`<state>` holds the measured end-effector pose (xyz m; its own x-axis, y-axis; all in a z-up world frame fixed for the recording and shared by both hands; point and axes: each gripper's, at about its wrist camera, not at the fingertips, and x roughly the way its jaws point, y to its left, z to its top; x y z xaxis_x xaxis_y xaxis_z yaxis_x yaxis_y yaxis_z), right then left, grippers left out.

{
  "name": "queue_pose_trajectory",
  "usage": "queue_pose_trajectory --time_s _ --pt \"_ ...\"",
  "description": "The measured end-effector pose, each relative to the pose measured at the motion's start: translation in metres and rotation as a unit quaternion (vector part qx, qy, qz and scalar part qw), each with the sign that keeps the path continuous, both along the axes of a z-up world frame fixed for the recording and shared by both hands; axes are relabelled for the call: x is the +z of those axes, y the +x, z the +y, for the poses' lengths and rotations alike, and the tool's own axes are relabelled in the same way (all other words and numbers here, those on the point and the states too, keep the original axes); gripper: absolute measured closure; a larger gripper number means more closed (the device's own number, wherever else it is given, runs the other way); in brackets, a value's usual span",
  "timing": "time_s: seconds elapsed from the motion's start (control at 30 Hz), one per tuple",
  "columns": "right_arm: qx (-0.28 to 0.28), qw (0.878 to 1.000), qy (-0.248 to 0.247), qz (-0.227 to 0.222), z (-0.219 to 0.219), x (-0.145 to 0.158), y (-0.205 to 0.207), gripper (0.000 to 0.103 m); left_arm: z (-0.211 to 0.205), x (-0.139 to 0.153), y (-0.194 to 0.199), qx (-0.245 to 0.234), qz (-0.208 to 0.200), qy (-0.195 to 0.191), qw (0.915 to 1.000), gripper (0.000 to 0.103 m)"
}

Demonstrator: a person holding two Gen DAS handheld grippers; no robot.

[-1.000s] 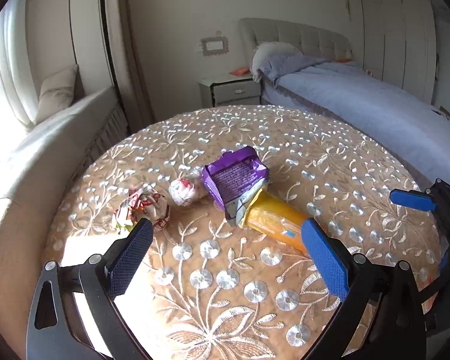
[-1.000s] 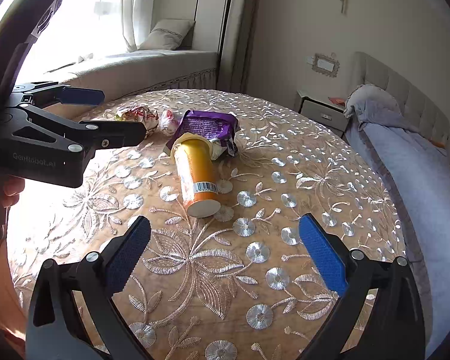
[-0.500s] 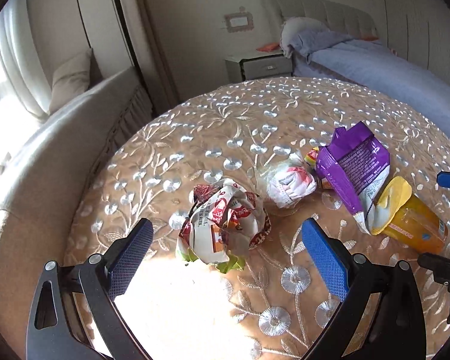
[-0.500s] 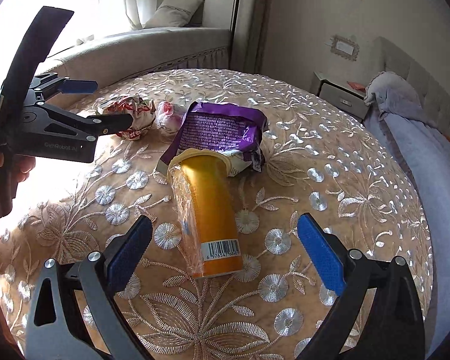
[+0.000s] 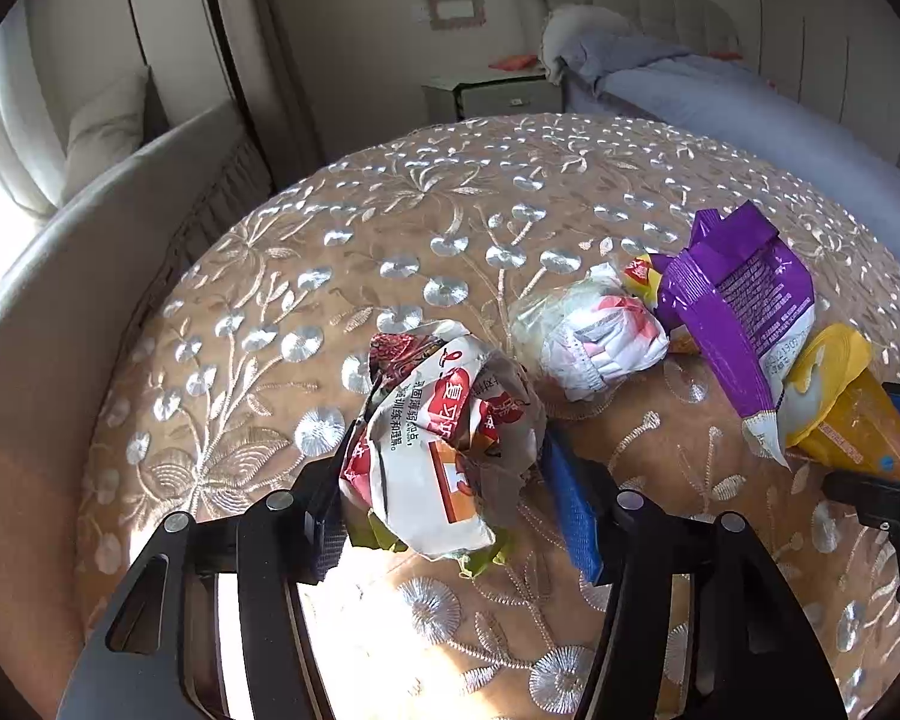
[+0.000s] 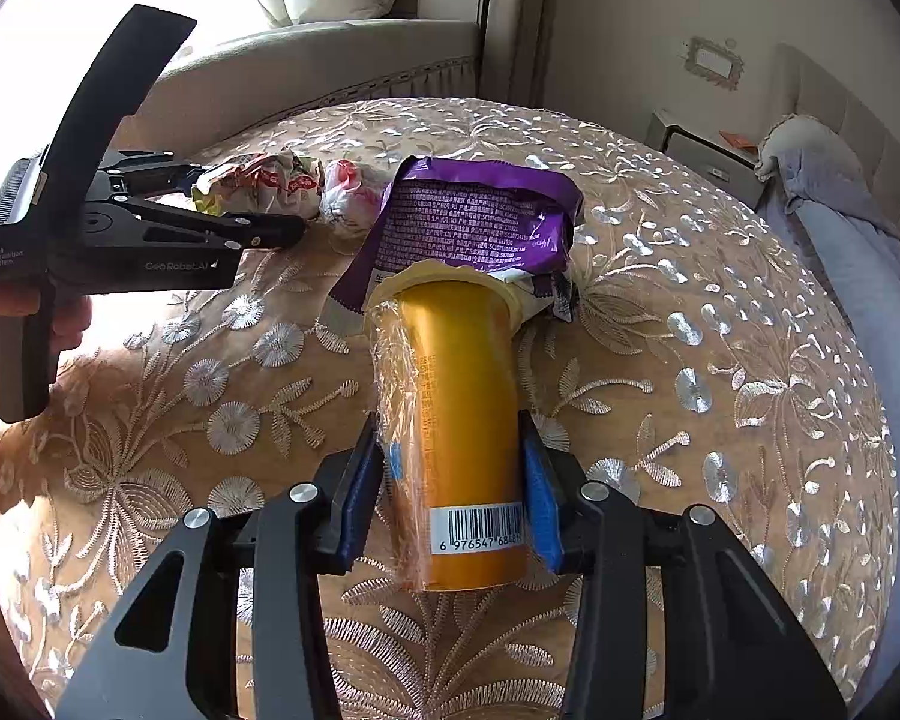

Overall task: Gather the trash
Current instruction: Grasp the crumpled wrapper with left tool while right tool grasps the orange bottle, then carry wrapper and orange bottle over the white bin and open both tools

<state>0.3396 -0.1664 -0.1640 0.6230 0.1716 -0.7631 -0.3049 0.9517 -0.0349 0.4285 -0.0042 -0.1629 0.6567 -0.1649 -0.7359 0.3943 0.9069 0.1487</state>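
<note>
My left gripper (image 5: 450, 492) is shut on a crumpled red-and-white wrapper (image 5: 444, 438) on the round embroidered table (image 5: 390, 228). My right gripper (image 6: 450, 492) is shut on an orange plastic cup (image 6: 456, 420) lying on its side, barcode end toward me. A small crumpled white-and-pink wrapper (image 5: 594, 336) and a purple snack bag (image 5: 744, 306) lie between them. In the right wrist view the left gripper (image 6: 258, 210) holds the crumpled wrapper (image 6: 264, 183) at far left, with the purple bag (image 6: 474, 222) just beyond the cup's mouth.
A bed with blue-grey bedding (image 5: 720, 96) stands behind the table at right, a nightstand (image 5: 492, 93) by the far wall. A cushioned window seat (image 5: 90, 192) with a pillow runs along the left. The person's hand (image 6: 6, 324) holds the left gripper's handle.
Both grippers moved forward and closed: the left onto the crumpled red-and-white wrapper, the right onto the orange cup. Both were open half a second ago.
</note>
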Motion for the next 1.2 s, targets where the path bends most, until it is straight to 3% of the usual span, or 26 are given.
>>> queue_pose_trajectory --time_s 0.27,0.83,1.2 --pt "0.000 1.000 0.007 -0.018 -0.006 0.015 -0.025 0.059 -0.005 0.015 -0.039 0.000 -0.017 0.002 0.9999 0.050" --pt "-0.040 0.996 0.022 -0.077 -0.051 0.062 -0.127 0.059 -0.042 0.066 -0.181 -0.035 -0.057 -0.023 0.9975 0.050" --pt "-0.104 0.990 0.024 -0.095 -0.106 0.066 -0.198 0.059 -0.117 0.068 -0.258 -0.117 -0.067 -0.027 0.9905 0.050"
